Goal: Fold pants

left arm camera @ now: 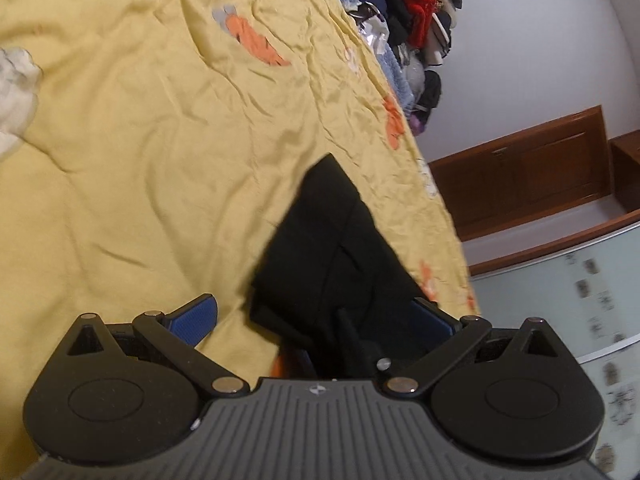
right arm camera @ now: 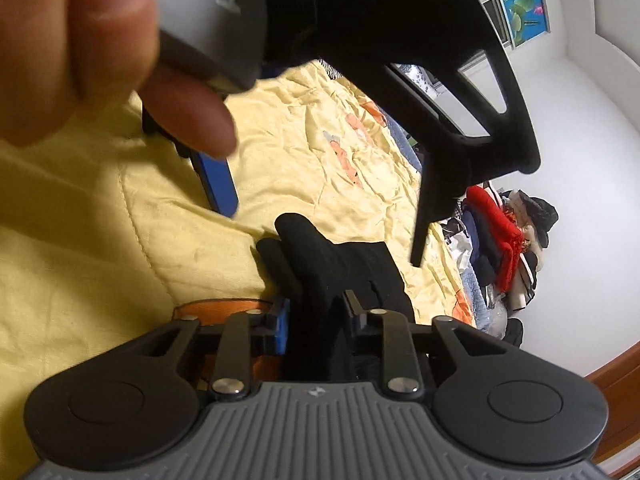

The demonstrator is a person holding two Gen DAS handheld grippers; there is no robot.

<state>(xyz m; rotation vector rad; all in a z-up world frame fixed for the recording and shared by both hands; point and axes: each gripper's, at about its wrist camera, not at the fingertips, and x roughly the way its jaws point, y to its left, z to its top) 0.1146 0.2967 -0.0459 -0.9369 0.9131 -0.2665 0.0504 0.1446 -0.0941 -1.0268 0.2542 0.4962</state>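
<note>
The black pants (left arm camera: 332, 248) lie bunched on the yellow bedspread (left arm camera: 140, 140) and reach back between my left gripper's (left arm camera: 316, 316) wide-apart blue fingers (left arm camera: 196, 316), which stand open around the cloth. In the right wrist view my right gripper (right arm camera: 316, 312) is shut on a fold of the black pants (right arm camera: 340, 264), the blue pads pressed against the cloth. The left gripper (right arm camera: 224, 184) and the hand (right arm camera: 80, 40) holding it fill the top of that view, close above the right gripper.
A pile of clothes (left arm camera: 404, 20) lies at the far edge of the bed, also seen in the right wrist view (right arm camera: 504, 240). A white cloth (left arm camera: 16, 92) lies at the left. A wooden cabinet (left arm camera: 520, 176) stands by the white wall beyond the bed.
</note>
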